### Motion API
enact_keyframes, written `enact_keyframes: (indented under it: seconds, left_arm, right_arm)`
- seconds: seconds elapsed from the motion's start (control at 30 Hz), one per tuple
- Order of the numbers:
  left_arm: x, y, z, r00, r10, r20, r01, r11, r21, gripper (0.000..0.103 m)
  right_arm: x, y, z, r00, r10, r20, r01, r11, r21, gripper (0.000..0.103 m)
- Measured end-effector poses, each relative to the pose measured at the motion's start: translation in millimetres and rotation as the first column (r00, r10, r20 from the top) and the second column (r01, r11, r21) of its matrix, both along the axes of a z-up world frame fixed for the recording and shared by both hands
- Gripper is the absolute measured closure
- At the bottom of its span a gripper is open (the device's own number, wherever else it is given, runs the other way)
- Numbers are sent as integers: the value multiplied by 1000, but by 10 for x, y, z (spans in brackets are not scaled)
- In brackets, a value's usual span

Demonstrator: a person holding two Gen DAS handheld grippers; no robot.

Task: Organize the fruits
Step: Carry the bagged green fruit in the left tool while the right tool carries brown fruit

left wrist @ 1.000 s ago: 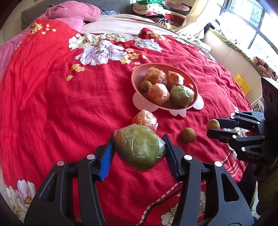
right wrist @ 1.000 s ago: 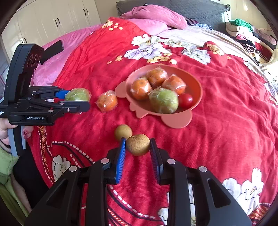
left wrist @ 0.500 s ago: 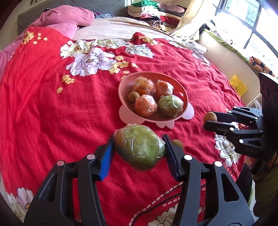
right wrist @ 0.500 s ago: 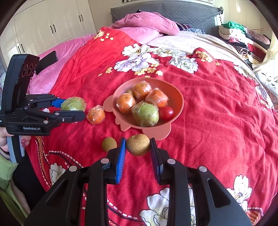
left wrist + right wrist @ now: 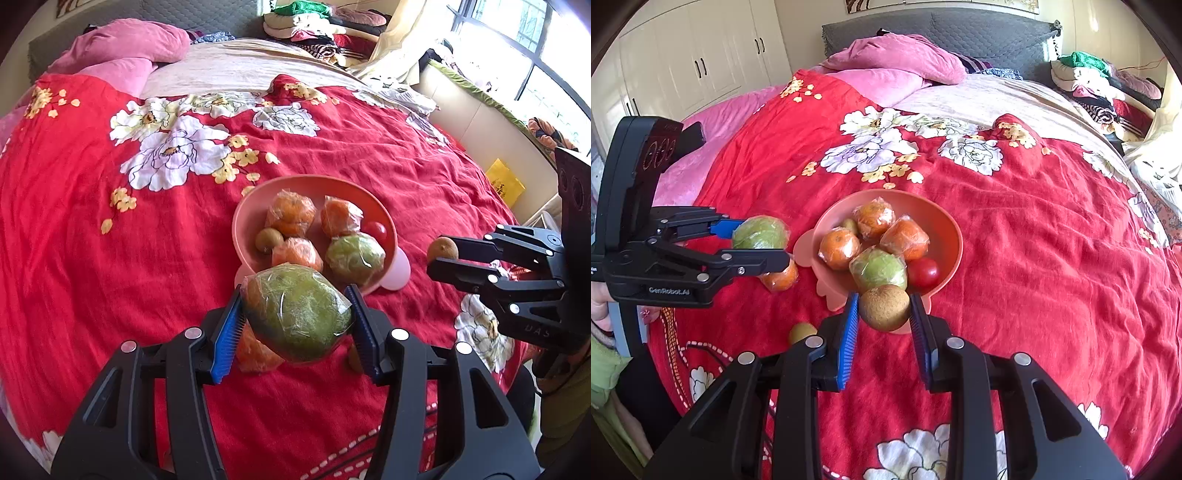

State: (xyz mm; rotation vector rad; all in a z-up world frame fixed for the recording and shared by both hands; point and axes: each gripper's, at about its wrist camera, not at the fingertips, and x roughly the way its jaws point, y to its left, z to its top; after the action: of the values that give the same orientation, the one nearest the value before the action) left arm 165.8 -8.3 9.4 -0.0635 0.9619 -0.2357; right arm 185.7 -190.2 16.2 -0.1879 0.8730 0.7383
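Wrapped green fruit (image 5: 295, 314) and kiwi (image 5: 884, 307), clamped in both tongs, have neared the bowl (image 5: 945, 229).

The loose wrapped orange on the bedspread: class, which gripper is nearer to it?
Left. The left gripper hangs right above the orange, holding a wrapped green fruit. The right gripper, shut on a kiwi, is farther, by the bowl's near rim.

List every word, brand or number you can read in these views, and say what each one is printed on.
"GenRobot.AI": on the body of the left gripper, seen from the right wrist camera.
"DAS": on the body of the right gripper, seen from the left wrist camera; further letters may be cut off.
Red characters on the yellow bag by the window: too small to read.
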Motion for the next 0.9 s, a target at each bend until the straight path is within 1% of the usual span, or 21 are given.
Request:
enact_keyframes:
  seconds: [0.13,0.23,0.27,0.43,0.9]
  left_arm:
    - [132,32,2,1000,11,-15,-11,1000,-4,58]
    - [236,56,-17,1000,19,-17,-19,1000,2,58]
    - [270,61,-25,1000,19,-3,-19,1000,6,58]
    - [438,90,-66,1000,29,-10,-29,1000,13,58]
    - [726,52,-217,999,21,-34,-20,1000,18,58]
  right_arm:
    - [25,5,-1,1000,1,0,-1,1000,1,77]
    - [48,11,-1,1000,2,-1,-2,1000,1,77]
    - [70,17,0,1000,1,0,-1,1000,1,77]
    - [184,40,-26,1000,-3,-2,3,1000,0,77]
    - [378,39,-105,1000,-17,-3,17,1000,-8,77]
